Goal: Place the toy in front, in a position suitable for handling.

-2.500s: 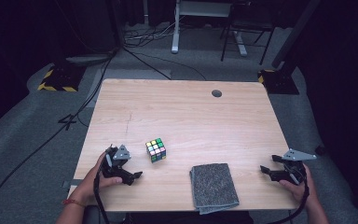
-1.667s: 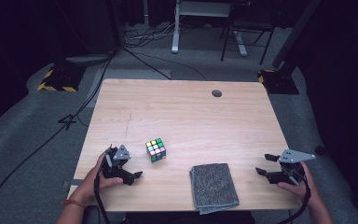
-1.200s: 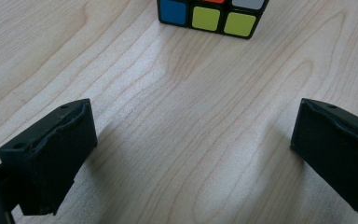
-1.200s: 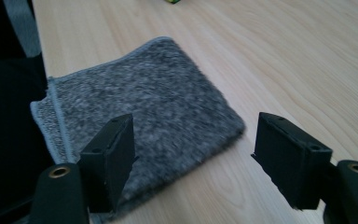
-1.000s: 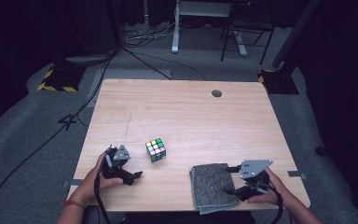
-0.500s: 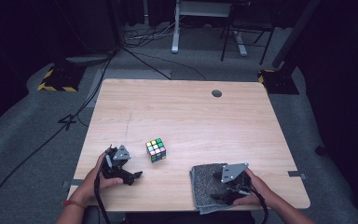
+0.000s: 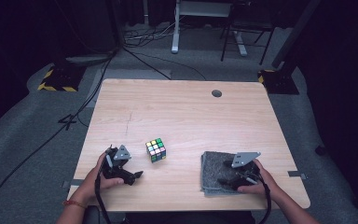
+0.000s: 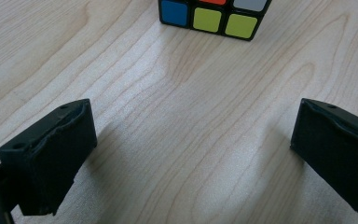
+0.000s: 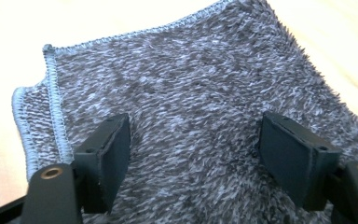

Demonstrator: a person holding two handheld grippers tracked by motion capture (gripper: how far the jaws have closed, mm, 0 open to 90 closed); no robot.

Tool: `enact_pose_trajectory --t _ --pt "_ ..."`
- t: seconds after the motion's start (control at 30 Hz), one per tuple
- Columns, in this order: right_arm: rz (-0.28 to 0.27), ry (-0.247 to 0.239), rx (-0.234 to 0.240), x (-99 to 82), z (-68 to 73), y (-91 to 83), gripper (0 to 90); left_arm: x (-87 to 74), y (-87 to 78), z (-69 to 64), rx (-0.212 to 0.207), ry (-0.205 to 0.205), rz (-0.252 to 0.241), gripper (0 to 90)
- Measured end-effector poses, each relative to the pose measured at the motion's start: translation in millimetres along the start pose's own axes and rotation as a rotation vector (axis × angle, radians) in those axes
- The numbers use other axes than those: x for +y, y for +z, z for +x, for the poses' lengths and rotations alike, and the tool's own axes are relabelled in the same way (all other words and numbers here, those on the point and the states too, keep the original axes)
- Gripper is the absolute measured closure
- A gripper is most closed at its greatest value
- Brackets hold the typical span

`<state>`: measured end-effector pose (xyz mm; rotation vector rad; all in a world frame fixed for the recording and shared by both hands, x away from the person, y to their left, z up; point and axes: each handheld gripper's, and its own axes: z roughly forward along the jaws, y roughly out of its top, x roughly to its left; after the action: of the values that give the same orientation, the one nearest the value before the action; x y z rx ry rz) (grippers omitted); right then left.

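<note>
A folded grey fleecy cloth with pale blue stitched edging (image 7: 223,171) lies flat on the near right part of the table, and it is what I am working toward. My right gripper (image 7: 230,176) hangs low over it, jaws spread wide and just opened further, with only the cloth's nap showing between them in the right gripper view (image 9: 191,140); the pads press on nothing, so the cloth is not yet gripped. I judge the work barely started: the reach is made, while closing on the cloth and lifting it are left.

To the left, near the table's middle, sits a small multicoloured puzzle cube (image 7: 155,150), untouched. My left gripper (image 7: 133,176) rests near the near left edge, jaws also wide apart over bare wood, with the cube just beyond them in the left gripper view (image 8: 214,16).

The light wooden table (image 7: 177,112) has a round cable port (image 7: 216,93) at its far side. Around it is grey carpet, with dark cables trailing, a white desk frame at the far end, and black surroundings.
</note>
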<state>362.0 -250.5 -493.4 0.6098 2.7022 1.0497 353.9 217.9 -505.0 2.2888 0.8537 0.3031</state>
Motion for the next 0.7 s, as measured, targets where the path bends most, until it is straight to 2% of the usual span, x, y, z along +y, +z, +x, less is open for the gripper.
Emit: enact_pose_trajectory --t 0.1,0.2,0.47,0.7 --pt "-0.005 0.051 -0.042 -6.3 -13.0 -4.9 26.0 0.2 0.5 -0.6 0.0 -0.008 0.0 0.4" --pt "-0.007 0.078 -0.068 -10.5 -22.6 -8.5 26.0 1.1 1.3 -1.1 0.0 -0.011 0.0 0.2" --pt "-0.024 0.123 -0.106 -16.2 -38.3 -11.4 26.1 4.7 4.4 -1.8 -0.005 0.003 -0.002 0.3" --pt "-0.046 0.159 -0.136 -19.8 -50.3 -11.8 26.6 14.3 12.5 -3.4 -0.018 0.018 0.0 0.5"
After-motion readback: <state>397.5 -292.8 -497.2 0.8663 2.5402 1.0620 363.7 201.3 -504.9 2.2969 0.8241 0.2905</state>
